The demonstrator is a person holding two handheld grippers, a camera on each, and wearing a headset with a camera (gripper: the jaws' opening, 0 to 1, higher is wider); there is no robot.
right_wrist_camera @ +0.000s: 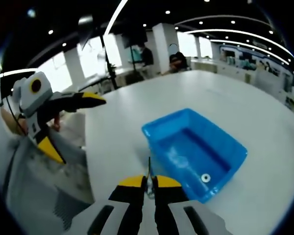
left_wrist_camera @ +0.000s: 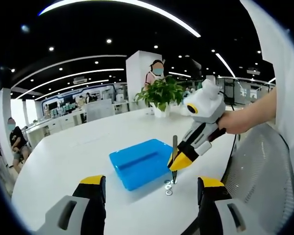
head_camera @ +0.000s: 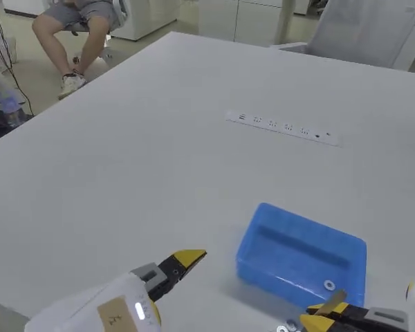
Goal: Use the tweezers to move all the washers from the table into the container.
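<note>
Right tool [right_wrist_camera: 148,182] is clamped on the tweezers [right_wrist_camera: 149,169], left tool [left_wrist_camera: 152,182] is spread and empty. One washer [right_wrist_camera: 205,177] sits in the container [right_wrist_camera: 159,128], and at least two loose washers [left_wrist_camera: 168,192] lie on the surface [left_wrist_camera: 63,156] just beside it, so barely started imo. Left gripper view shows the loose ones at the tweezers' tip; right gripper view shows the one inside.

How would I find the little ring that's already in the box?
Look at the white table, then the blue container on it. One small silver washer lies on its floor near a corner. The other washers lie outside on the bare table, beside the tweezers.
</note>
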